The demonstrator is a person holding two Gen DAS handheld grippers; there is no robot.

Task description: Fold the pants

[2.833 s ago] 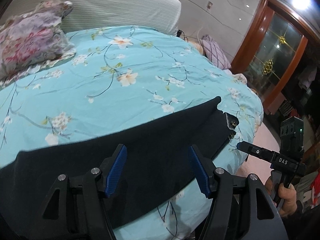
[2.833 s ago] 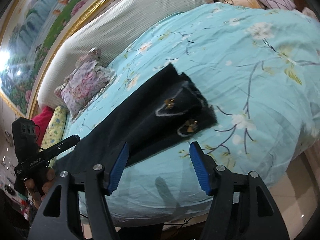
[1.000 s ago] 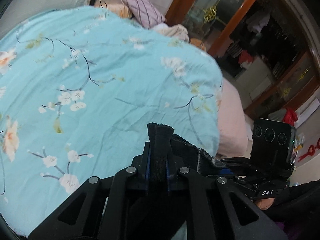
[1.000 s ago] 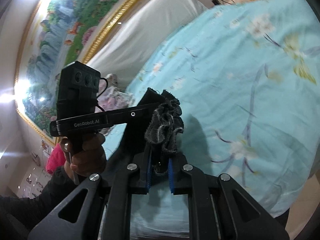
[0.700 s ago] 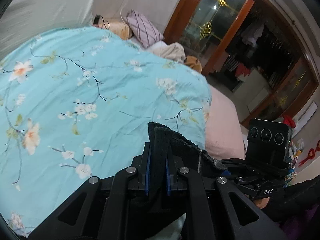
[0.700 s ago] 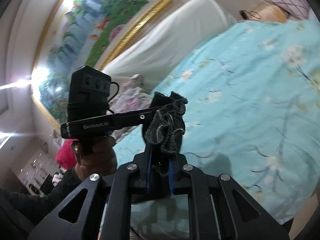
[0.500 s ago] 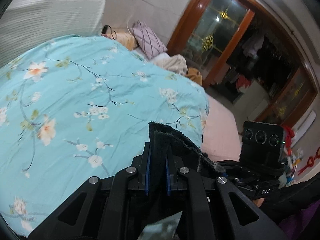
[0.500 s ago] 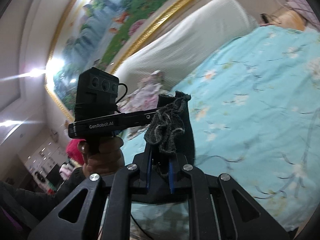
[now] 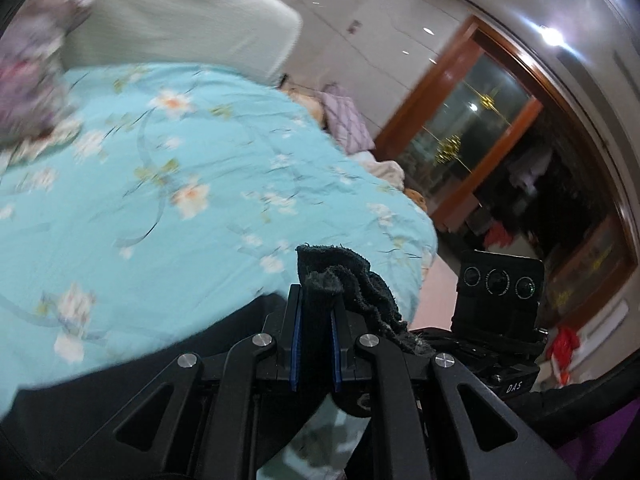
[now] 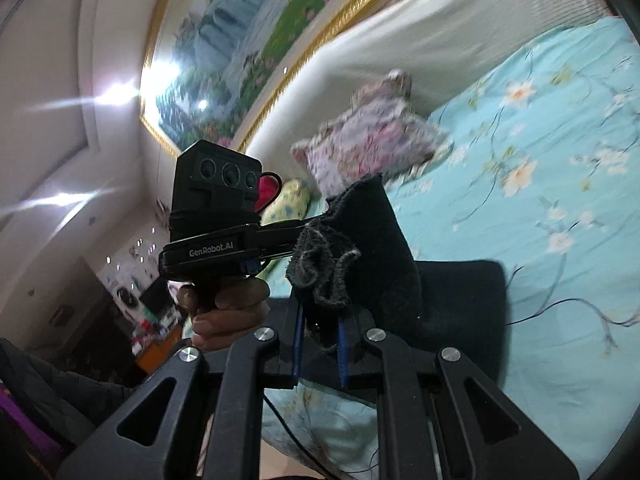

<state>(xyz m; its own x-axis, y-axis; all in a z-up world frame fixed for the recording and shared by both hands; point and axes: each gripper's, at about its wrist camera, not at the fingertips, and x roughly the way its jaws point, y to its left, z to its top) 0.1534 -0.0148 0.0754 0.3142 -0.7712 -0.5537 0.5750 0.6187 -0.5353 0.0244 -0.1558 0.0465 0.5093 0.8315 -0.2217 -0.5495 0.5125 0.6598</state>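
Both grippers were clamped on the pants. Left gripper [image 9: 314, 332] had its blue pads pressed onto a bunched black edge of the pants [image 9: 344, 280], fabric sticking up above the jaws and draping off to the right. Right gripper [image 10: 320, 328] was likewise pinched on a frayed, crumpled edge of the pants [image 10: 384, 248], with a taller flap of the fabric standing up behind it.

The two held ends were raised off the bed [image 9: 160, 200]. The rest of the pants trailed down and lay across the near edge of the turquoise floral bedspread, dark cloth visible below and to the left of the left gripper and flat on the cover to the right of the right gripper.

Both grippers were close together: each camera saw the other unit just beside it. The person's left hand [image 10: 228, 312] was wrapped round the left gripper's handle.

A floral pillow [image 10: 372, 136] sat near the white headboard [image 9: 180, 12]. Background was motion-blurred in both views.
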